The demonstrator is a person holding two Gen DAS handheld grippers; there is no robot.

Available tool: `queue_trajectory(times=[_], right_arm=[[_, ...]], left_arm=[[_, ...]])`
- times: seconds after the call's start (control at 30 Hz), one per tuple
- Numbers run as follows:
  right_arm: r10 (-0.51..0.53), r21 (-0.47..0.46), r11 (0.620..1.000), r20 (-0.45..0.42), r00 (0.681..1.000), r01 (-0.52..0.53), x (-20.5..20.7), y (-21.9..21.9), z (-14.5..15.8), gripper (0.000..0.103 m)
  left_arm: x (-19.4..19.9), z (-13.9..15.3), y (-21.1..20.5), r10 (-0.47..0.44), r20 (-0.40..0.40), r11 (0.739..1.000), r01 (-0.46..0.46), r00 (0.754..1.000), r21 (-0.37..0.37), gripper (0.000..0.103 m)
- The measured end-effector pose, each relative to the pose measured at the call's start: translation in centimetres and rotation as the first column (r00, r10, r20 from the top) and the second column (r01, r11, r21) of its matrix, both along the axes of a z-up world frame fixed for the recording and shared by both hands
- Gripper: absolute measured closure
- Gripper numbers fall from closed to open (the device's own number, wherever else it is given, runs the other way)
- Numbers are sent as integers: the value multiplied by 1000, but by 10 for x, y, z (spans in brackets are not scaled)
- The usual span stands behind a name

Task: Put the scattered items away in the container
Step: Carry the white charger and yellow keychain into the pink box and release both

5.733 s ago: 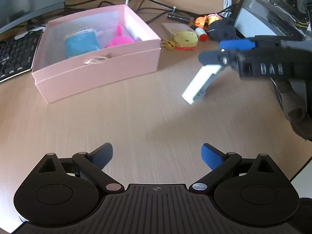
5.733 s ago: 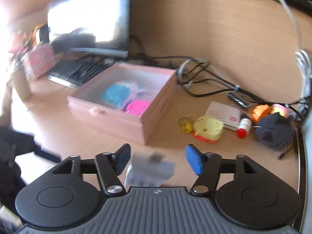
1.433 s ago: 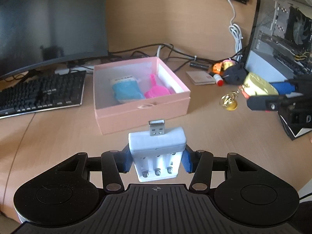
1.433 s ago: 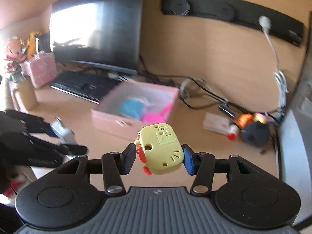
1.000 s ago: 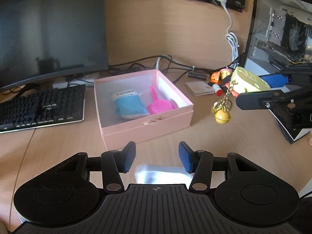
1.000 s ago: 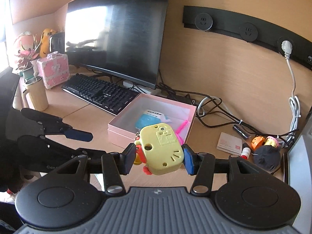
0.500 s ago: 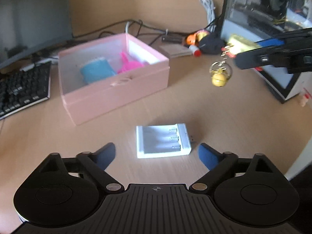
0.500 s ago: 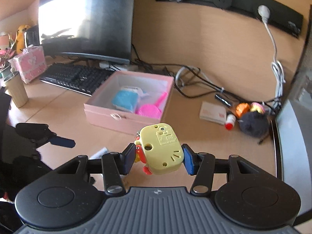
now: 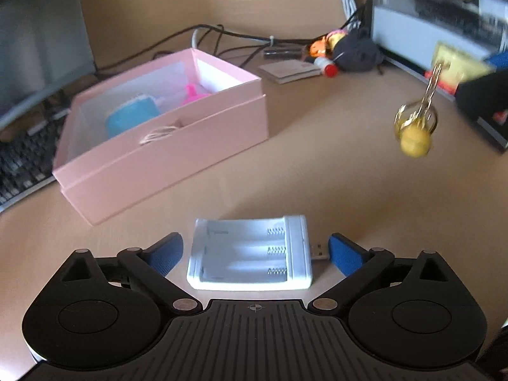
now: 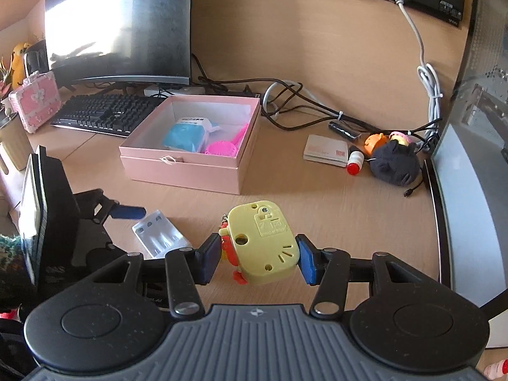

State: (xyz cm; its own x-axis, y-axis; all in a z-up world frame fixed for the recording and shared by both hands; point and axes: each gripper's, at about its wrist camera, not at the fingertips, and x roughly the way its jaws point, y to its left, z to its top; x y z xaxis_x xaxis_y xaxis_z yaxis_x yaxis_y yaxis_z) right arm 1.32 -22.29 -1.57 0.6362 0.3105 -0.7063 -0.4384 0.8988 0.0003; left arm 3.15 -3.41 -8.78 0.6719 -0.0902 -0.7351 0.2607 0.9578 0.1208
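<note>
While the light wooden desk (image 10: pixel 365 216) spreads under everything, its back edge carries a dark curved monitor (image 10: pixel 120 22) and, in front of that, a black keyboard (image 10: pixel 104 112). A grey computer case (image 10: pixel 470 171) stands along the right side.

Near the middle of the desk sits the open pink cardboard box (image 10: pixel 187 165), rectangular and lidless. Inside it lie a blue packet with a white label (image 10: pixel 185 135) and a bright pink plastic scoop (image 10: pixel 223 146), side by side.

The left gripper (image 9: pixel 255 250) has its blue-padded jaws spread wide, holding nothing. Between them, flat on the desk and in front of the box, rests the white plastic battery charger (image 9: pixel 250 257), its three empty slots facing up and its metal USB plug pointing toward the right finger. Whether either pad touches it cannot be told.

The right gripper (image 10: pixel 258 258) is clamped on the yellow plastic toy keychain (image 10: pixel 262 241), held above the desk in front of the box. In the left wrist view a gold ring and small yellow bell (image 9: pixel 414 141) dangle from it in the air.

Right of the box, near the case, lie a flat white card box (image 10: pixel 325 150), a black plush toy (image 10: pixel 395 162), a small tube with a red cap (image 10: pixel 355 160) and a small orange figure (image 10: pixel 374 141), close together.
</note>
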Motion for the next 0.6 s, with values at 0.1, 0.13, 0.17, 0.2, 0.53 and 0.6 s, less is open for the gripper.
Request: queue_trajectory(times=[0.1,0.13,0.17,0.2,0.53,0.6], right_arm=[[6,11,1000,-7,1000,-6,0,0,-2,53],[9,13,1000,-8,1000,-9,0,1,-3,53],[13,13,1000,-9,1000,-13,1,2,-4,53],[18,14,1000,-9,1000,-17,0,2,-4,53],[43,24,999,-7,999,-43,1,5,-3,53],[48,25,999,-4,999,-47,0,6,-2,53]], left_arm=[[1,0,2,-7,-11,1000,7,1000,-17,2],[2,0,3,-13,-16,1000,13,1000,-23,2],[3,0,3,-16,-22,999,15,1000,-29,2],[4,0,4,-13,-28,999,12,1000,-36,1],[8,-3,13,38,-62,995,-44,997,-94,1],[7,-2,14,45,-67,993,-52,997,-101,2]])
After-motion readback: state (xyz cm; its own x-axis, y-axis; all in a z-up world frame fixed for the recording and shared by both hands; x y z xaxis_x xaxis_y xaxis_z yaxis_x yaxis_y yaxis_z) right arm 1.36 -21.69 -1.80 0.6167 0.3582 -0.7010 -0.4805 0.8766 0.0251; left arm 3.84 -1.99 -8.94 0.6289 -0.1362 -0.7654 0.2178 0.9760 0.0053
